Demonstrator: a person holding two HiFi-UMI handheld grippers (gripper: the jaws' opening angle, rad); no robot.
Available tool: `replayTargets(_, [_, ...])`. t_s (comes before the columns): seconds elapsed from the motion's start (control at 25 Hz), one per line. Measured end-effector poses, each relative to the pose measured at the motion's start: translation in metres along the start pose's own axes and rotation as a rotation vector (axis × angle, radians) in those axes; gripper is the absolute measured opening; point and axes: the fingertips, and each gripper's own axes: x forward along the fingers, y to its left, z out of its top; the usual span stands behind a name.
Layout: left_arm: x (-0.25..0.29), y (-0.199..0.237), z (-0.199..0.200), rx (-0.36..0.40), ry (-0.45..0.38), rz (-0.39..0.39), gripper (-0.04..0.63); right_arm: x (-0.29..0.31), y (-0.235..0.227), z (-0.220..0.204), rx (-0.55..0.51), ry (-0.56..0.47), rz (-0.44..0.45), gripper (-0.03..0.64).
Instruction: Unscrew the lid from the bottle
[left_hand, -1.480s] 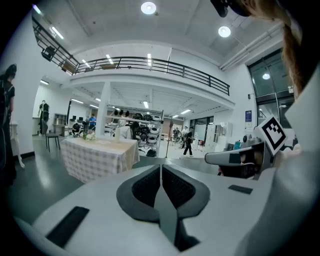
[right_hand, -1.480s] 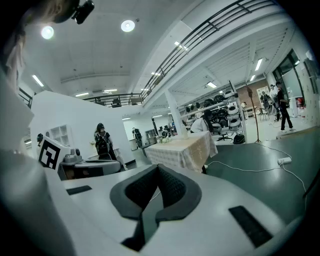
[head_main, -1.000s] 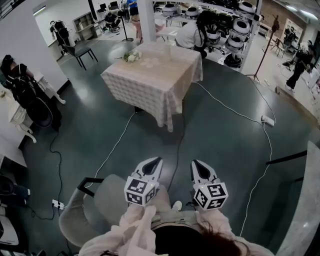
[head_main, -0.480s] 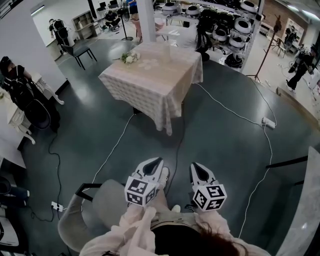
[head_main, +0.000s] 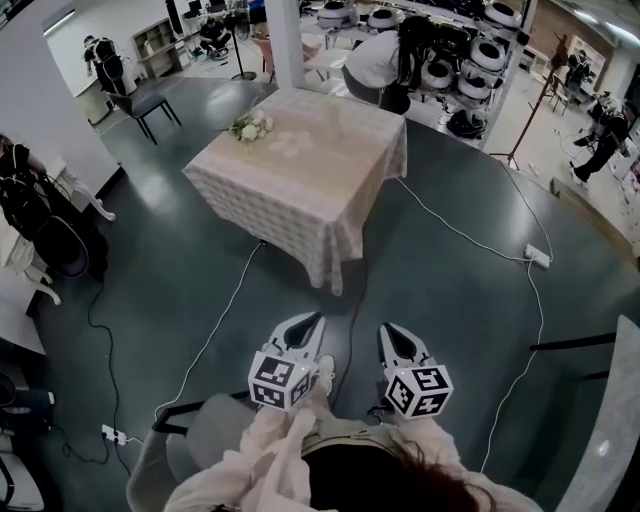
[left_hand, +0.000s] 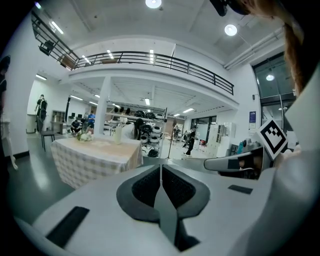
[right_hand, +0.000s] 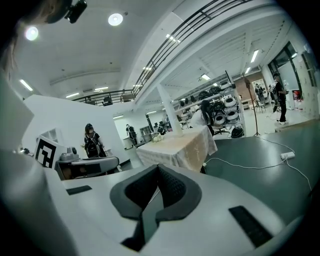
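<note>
Both grippers are held side by side in front of me, well short of the cloth-covered table. My left gripper is shut with nothing in it, and its jaws meet in the left gripper view. The right gripper is also shut and empty, with its jaws together. A pale upright bottle-like thing stands on the table beside a small bunch of flowers. It is too far off to make out a lid.
White cables cross the dark floor between me and the table, and a power strip lies at the right. A grey chair is just behind my left side. One person bends over beyond the table; another stands far left.
The table has come nearer and lower in the head view. The chair has slipped further back under my left arm. Both grippers stay shut and side by side.
</note>
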Motion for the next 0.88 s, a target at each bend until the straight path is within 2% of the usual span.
replayTargets(0.4, [0.076,0.094,0.048,0.005,-0.017,-0.056,0.037,0.115,-0.019,0.053,-0.018,-0.001,-0.052,0.014])
replayTargets(0.88, [0.116,0.171,0.059,-0.01,-0.015,-0.058,0.037,0.212,-0.02,0.084,-0.077,0.01,-0.024,0.014])
